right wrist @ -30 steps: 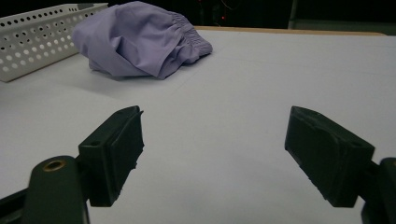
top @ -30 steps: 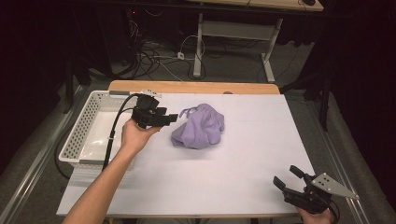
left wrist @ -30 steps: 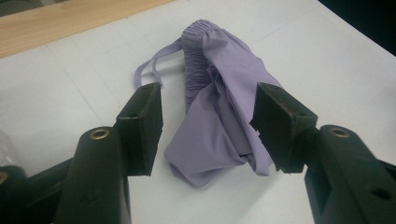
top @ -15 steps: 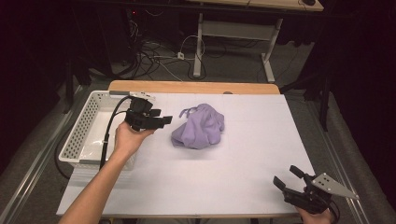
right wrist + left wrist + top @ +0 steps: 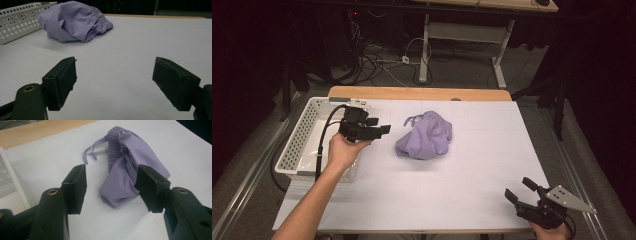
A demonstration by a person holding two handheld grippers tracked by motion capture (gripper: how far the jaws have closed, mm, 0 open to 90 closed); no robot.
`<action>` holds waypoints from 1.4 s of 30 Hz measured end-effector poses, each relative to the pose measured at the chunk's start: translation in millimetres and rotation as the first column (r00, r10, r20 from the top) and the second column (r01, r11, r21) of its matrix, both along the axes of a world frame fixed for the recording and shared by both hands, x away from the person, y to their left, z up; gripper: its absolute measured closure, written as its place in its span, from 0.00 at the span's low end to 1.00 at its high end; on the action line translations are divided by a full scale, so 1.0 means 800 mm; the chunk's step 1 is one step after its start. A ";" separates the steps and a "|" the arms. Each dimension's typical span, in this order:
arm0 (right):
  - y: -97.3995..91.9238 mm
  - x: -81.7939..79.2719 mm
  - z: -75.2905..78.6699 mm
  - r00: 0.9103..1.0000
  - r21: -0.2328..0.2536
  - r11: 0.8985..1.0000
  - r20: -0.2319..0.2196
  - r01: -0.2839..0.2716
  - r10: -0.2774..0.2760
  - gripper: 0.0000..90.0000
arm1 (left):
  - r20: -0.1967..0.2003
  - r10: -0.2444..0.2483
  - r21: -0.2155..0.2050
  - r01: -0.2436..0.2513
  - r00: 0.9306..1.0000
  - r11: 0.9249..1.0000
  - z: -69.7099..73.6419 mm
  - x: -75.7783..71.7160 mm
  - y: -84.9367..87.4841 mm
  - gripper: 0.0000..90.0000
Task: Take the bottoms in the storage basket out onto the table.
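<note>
A white perforated basket sits at the left of the frame in the high view, on the left edge of the white tabletop; in the right gripper view its wall fills the upper left corner. A light wooden strip runs along the table's far edge. Beyond it, in the upper middle of the high view, a tangle of cables lies on the grey floor beside the white legs of another desk. The surroundings at upper left and right are dark.
</note>
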State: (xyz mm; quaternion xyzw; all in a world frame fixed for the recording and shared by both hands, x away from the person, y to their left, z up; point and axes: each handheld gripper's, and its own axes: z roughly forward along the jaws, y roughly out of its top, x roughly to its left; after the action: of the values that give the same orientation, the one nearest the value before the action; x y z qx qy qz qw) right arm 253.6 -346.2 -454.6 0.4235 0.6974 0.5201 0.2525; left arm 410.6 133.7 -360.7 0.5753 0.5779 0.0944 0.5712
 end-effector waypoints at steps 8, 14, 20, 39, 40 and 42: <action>0.000 0.000 0.000 1.000 0.000 1.000 0.000 0.000 0.000 0.22 | 0.009 0.010 -0.004 -0.010 1.000 1.000 0.002 -0.005 0.008 0.46; -0.001 0.000 0.000 1.000 0.003 1.000 0.002 0.002 -0.002 0.22 | 0.018 0.015 0.010 -0.016 1.000 1.000 0.003 -0.007 0.011 0.46; 0.000 0.000 0.000 1.000 0.003 1.000 0.001 0.002 -0.002 0.22 | 0.027 0.020 0.006 -0.020 0.999 1.000 0.004 -0.011 0.016 0.46; 0.000 0.000 0.000 1.000 0.000 1.000 0.000 0.002 -0.002 0.22 | 0.034 0.032 0.006 -0.032 0.999 0.999 0.002 -0.027 0.038 0.46; 0.000 0.000 0.000 1.000 0.000 1.000 0.000 0.003 -0.003 0.22 | 0.037 0.034 0.005 -0.034 0.999 0.999 0.002 -0.029 0.040 0.46; 0.000 0.000 0.000 1.000 -0.001 1.000 0.000 0.002 -0.002 0.22 | 0.040 0.035 0.006 -0.036 0.999 0.999 0.001 -0.031 0.042 0.46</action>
State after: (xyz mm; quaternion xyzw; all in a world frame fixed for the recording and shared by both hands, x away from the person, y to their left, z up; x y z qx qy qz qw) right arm 253.4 -346.1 -454.6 0.4243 0.6970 0.5196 0.2534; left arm 386.0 167.0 -359.6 0.5650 0.5761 0.1180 0.5787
